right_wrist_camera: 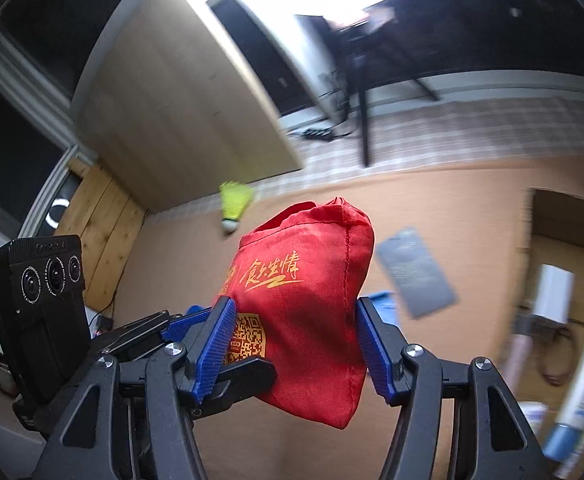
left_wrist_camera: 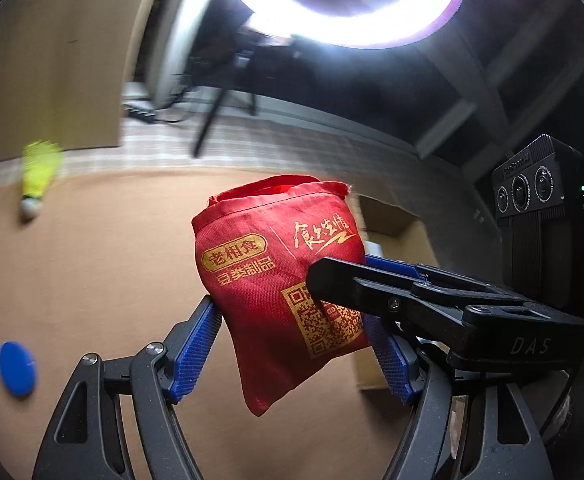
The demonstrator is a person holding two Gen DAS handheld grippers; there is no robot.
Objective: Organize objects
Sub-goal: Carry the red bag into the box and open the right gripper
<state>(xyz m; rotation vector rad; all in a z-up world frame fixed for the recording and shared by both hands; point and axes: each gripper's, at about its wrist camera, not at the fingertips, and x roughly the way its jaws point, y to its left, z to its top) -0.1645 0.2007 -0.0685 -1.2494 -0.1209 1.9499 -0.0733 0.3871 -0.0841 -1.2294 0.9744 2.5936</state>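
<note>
Tan tabletop [left_wrist_camera: 92,272], ring light [left_wrist_camera: 355,8] above — my left gripper [left_wrist_camera: 295,344] and right gripper [right_wrist_camera: 292,344] both pinch the red drawstring pouch [left_wrist_camera: 276,280]; yellow shuttlecock [right_wrist_camera: 234,204] beyond.

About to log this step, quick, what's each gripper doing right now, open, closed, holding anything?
Left gripper: closed on the red cloth pouch.
Right gripper: closed on the same red cloth pouch, from the other side.

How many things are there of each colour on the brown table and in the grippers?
Red: 1, the red cloth bag
Yellow: 1, the yellow shuttlecock
Blue: 2, the round blue disc and a blue flat item
Grey: 1, the grey flat card
Total: 5
</note>
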